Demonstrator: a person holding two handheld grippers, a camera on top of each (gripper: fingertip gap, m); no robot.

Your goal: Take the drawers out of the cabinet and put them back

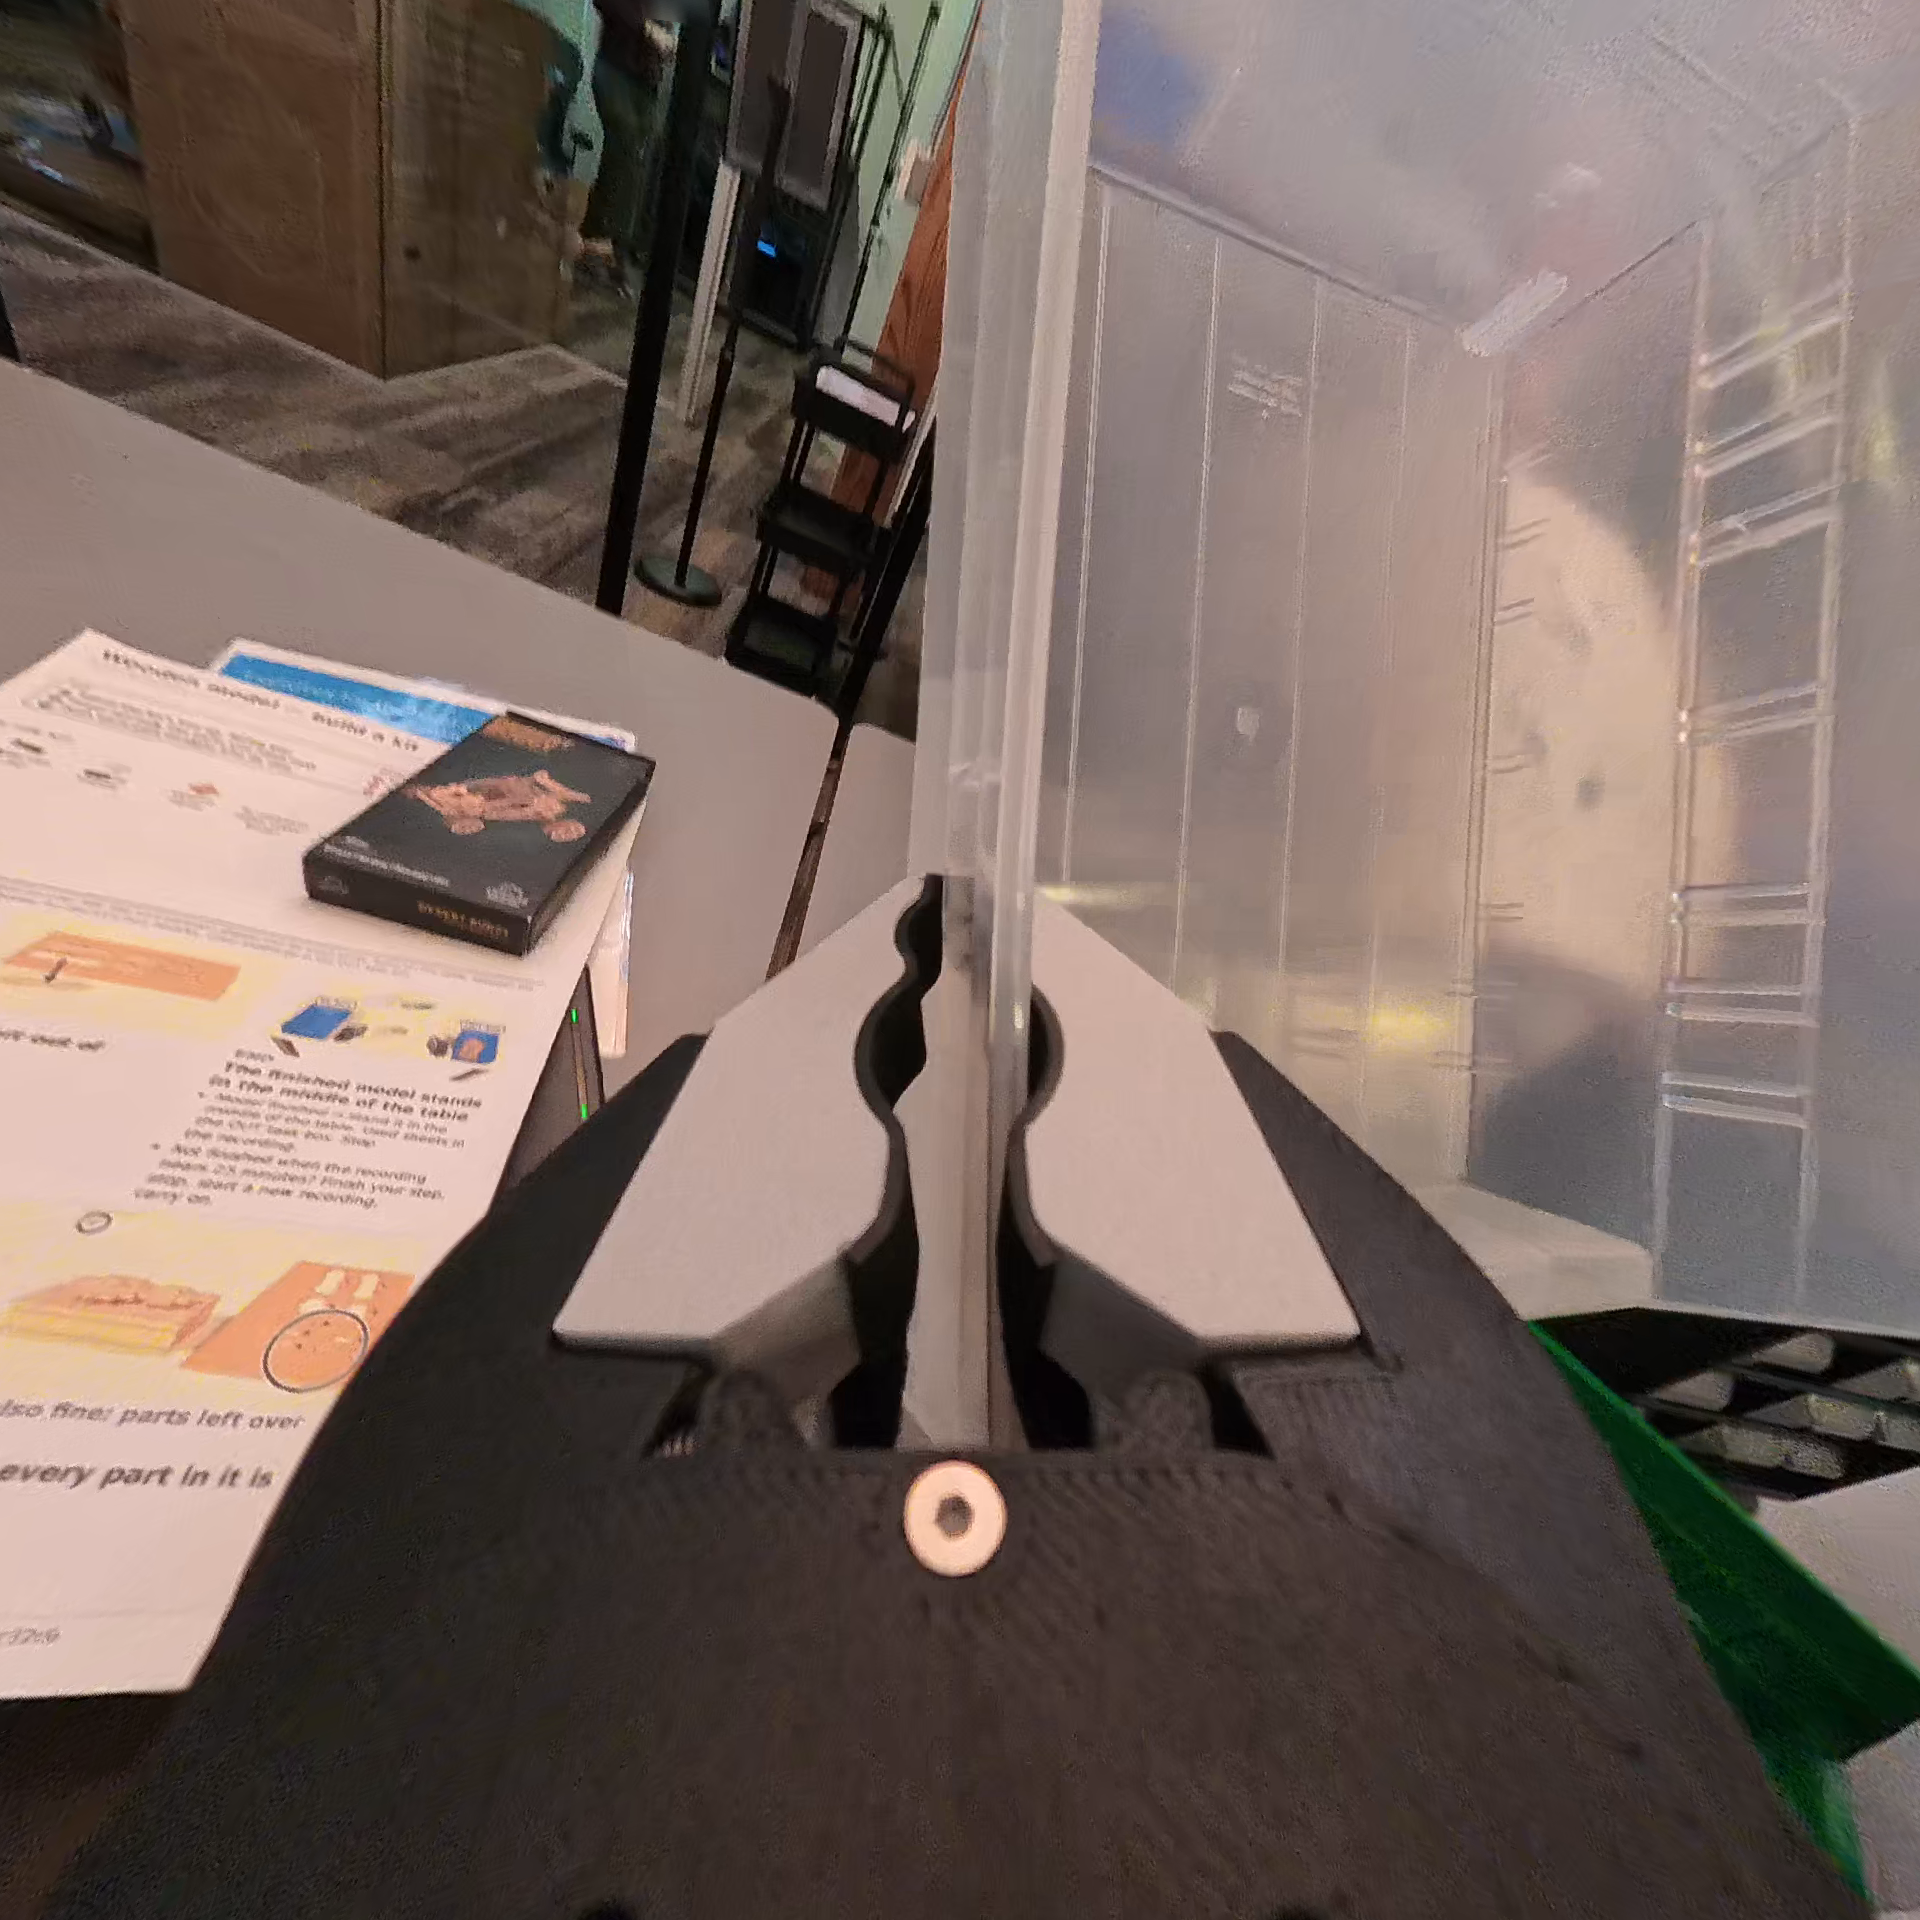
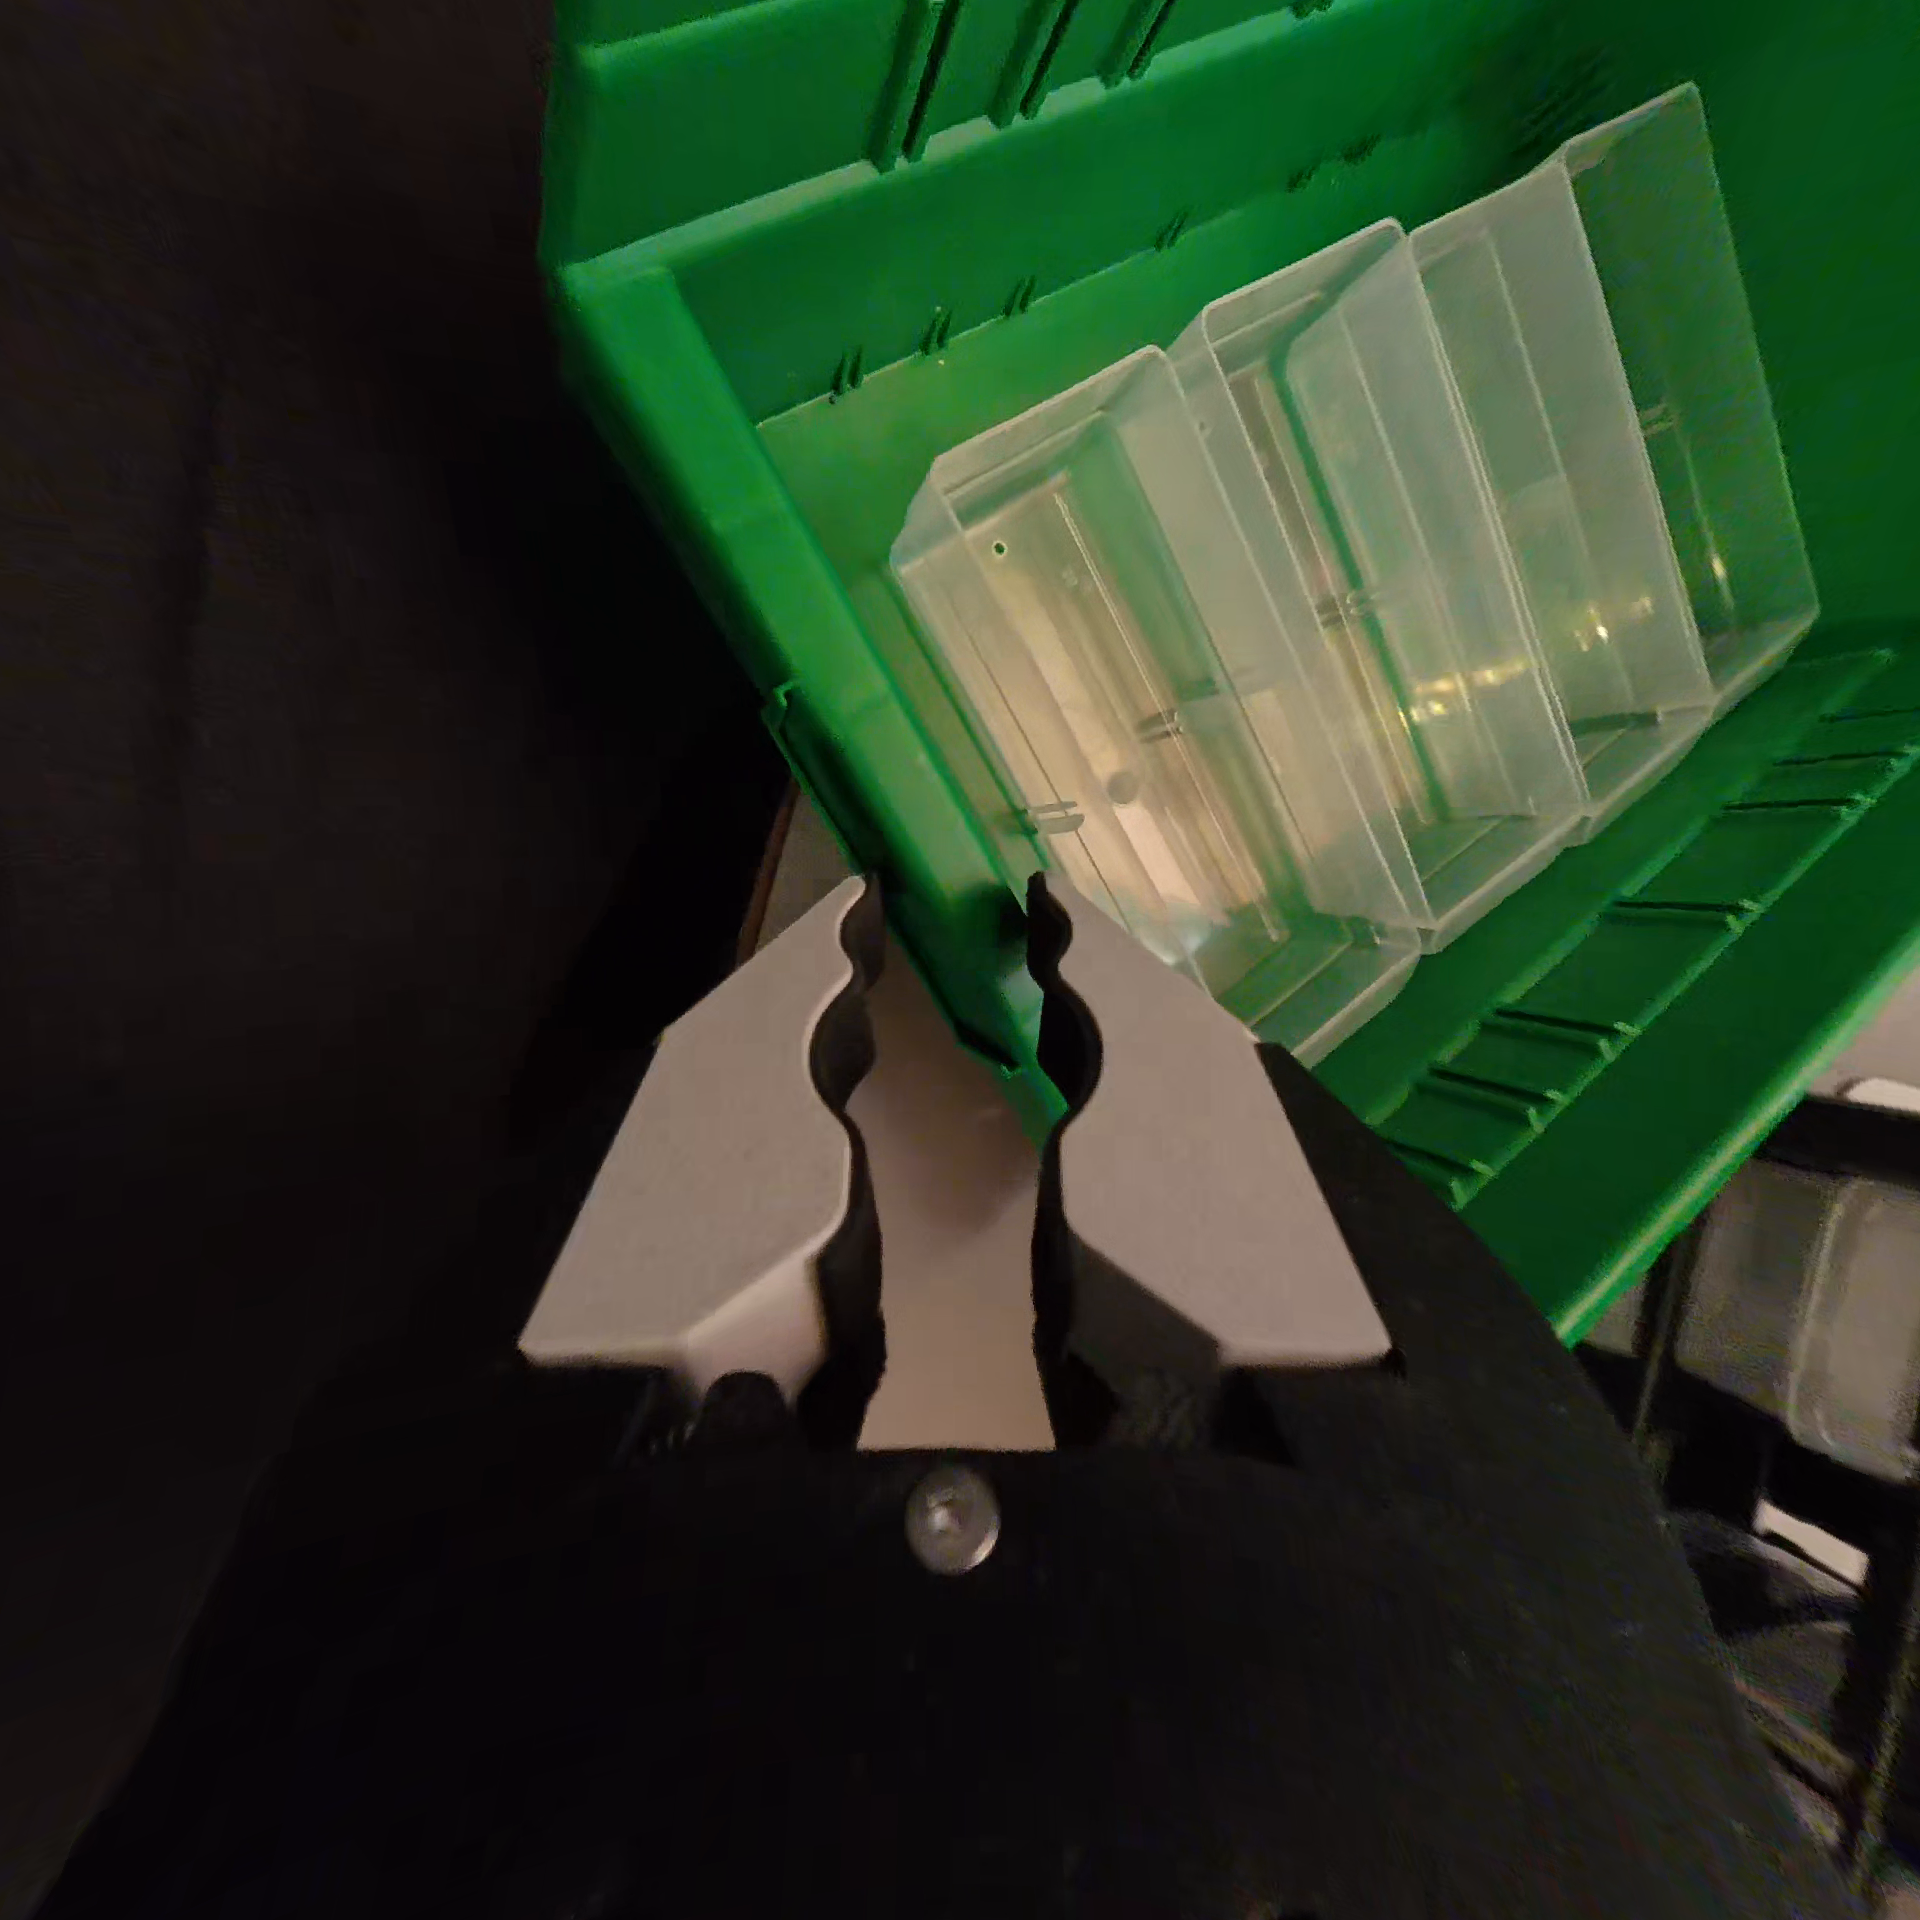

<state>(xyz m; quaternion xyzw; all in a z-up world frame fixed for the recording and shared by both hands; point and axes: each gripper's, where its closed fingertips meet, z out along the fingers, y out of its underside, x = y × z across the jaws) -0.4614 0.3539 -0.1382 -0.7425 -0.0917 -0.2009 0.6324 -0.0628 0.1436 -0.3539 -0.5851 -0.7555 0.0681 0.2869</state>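
In the left wrist view my left gripper [image 1: 971, 894] is shut on the thin front wall of a large clear plastic drawer [image 1: 1351, 623], which fills the right half of the view and is out of the cabinet. A corner of the green cabinet [image 1: 1745, 1579] shows at lower right. In the right wrist view my right gripper [image 2: 954, 888] straddles and clamps the side wall of the tilted green cabinet [image 2: 727, 436]. Three clear drawers [image 2: 1091, 644] [image 2: 1382, 520] [image 2: 1662, 416] sit side by side in one row of it, sticking out a little.
Printed paper sheets [image 1: 208, 1039] and a small black box [image 1: 478, 831] lie on the grey table [image 1: 208, 520] to the left. A black cart [image 1: 831, 520] and stanchion posts stand beyond the table edge. A dark keyboard-like object [image 1: 1766, 1392] lies under the drawer.
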